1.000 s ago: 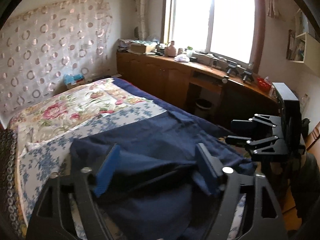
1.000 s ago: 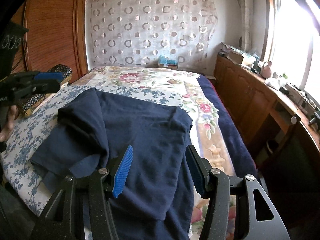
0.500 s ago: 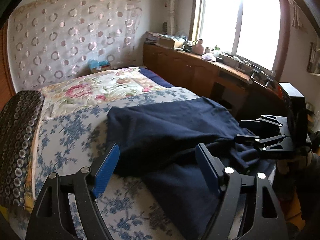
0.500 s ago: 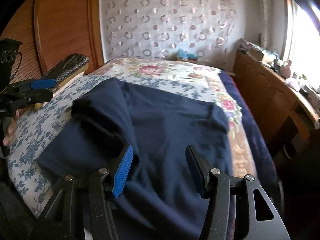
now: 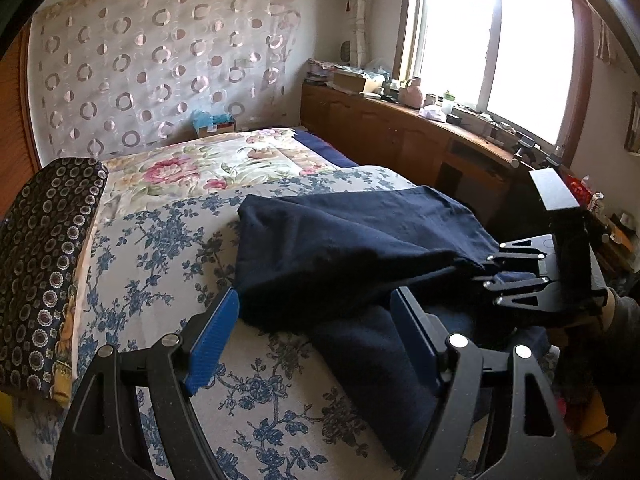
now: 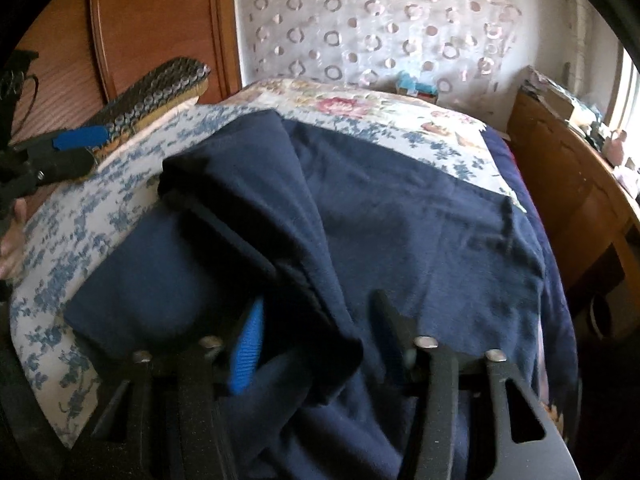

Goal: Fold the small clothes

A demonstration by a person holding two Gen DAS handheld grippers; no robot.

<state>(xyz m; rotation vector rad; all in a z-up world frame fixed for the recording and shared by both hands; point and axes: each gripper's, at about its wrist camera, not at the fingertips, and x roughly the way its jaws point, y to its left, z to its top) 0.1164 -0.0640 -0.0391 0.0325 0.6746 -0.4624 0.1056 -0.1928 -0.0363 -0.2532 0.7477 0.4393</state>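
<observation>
A dark navy garment lies on the bed, on a white sheet with blue flowers, partly folded over itself. The left gripper is above the near edge of the cloth, its blue-padded fingers wide apart and holding nothing. The right gripper is at the garment's lower edge; a fold of the cloth passes between its fingers, which have a gap between them, and in the left wrist view the fabric rises toward its tips, but I cannot tell if they really clamp it. A dark patterned cushion lies at the bed's side
</observation>
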